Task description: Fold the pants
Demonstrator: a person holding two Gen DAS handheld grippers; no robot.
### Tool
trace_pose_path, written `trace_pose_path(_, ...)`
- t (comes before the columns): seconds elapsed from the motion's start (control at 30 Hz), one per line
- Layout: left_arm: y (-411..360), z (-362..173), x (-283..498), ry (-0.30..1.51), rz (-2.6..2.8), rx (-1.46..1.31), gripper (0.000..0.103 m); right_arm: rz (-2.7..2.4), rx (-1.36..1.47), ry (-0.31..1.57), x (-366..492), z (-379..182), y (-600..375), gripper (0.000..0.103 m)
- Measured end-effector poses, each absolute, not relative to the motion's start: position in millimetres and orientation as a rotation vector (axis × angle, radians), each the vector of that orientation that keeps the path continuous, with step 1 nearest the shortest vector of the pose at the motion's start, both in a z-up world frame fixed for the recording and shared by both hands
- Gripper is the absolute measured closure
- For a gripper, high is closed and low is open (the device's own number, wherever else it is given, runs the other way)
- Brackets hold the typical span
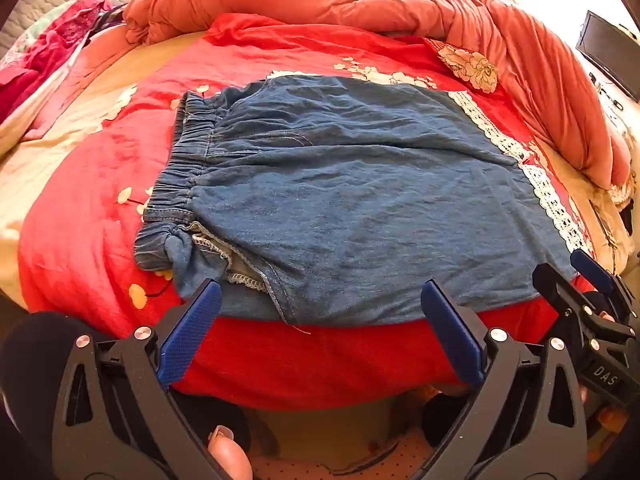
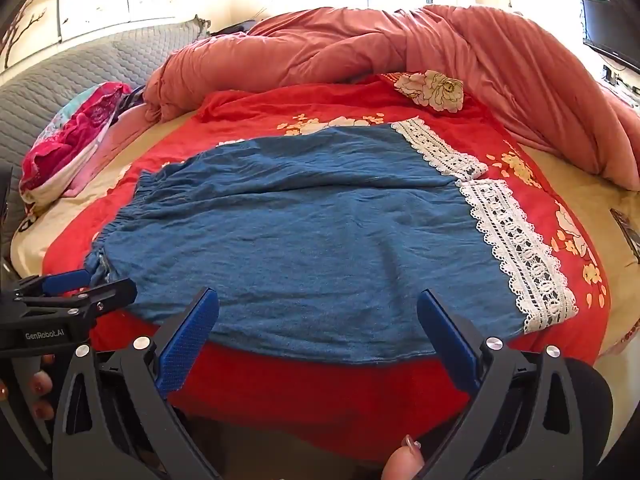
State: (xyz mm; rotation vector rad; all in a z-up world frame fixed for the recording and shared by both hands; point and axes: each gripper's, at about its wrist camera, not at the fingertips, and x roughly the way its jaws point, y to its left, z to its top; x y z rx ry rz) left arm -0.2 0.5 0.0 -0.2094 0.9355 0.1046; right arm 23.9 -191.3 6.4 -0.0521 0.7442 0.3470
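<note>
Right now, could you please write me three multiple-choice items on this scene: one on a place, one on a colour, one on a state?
1. The pants lie on:
A. a red bedspread
B. a chair
C. the floor

2. The lace trim is:
A. black
B. white
C. green

3. The left gripper and right gripper are:
A. both shut on cloth
B. one open, one shut
C. both open

Answers: 1 A, red floral cover shows around the denim. 2 B, white lace edges the leg hems. 3 C, each pair of fingers is spread, holding nothing.

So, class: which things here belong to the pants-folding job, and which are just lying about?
Job:
blue pants
left gripper
right gripper

Lying about:
red floral bedspread
pink quilt
crumpled pink clothes
dark screen
</note>
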Motion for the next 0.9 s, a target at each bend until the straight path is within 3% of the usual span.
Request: trace_pose_path(0.9,-7.2,5.9,-3.6,0.915,0.103,-0.174,0.009,0.342,-0.053,0.731,20.9,7.1,-189.9,0.004)
